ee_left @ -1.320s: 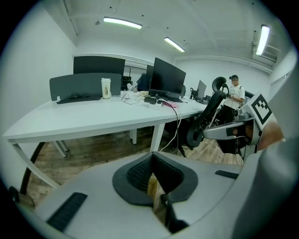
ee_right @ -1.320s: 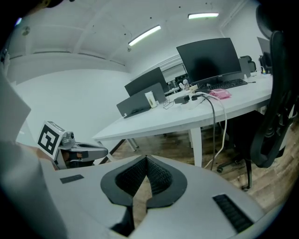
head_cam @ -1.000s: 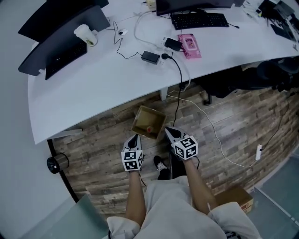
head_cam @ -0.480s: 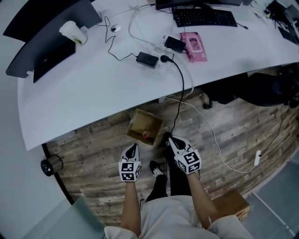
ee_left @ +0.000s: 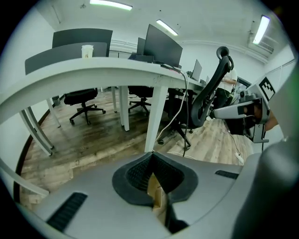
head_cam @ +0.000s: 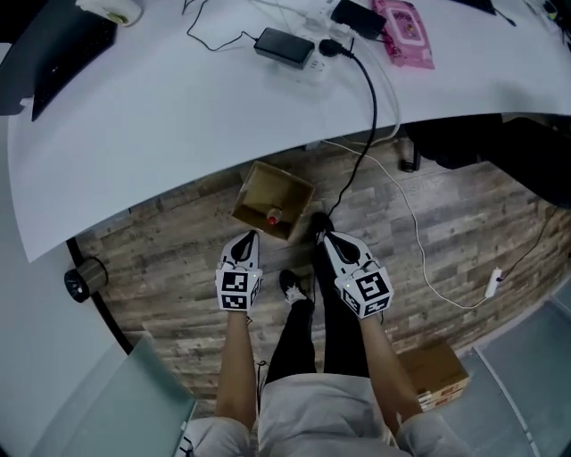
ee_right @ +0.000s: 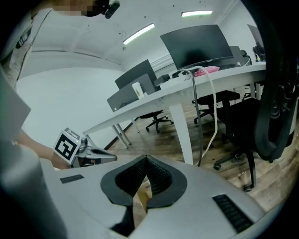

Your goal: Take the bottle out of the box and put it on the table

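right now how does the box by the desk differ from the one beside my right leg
The front box, by the desk, is open on top; the rear box, beside the right leg, is closed. The front box shows a red-capped bottle inside; the rear box hides its contents. Both are brown cardboard on the floor.

**Count of things, head view.** We count two grippers: one left gripper and one right gripper. On the floor we count two cardboard boxes, one open box and one closed box. In the open box we count one bottle, with one red cap. We count one white bench, and on it one black power adapter, one pink packet and one dark laptop. Over the bench edge we count two cables, one black cable and one white cable.
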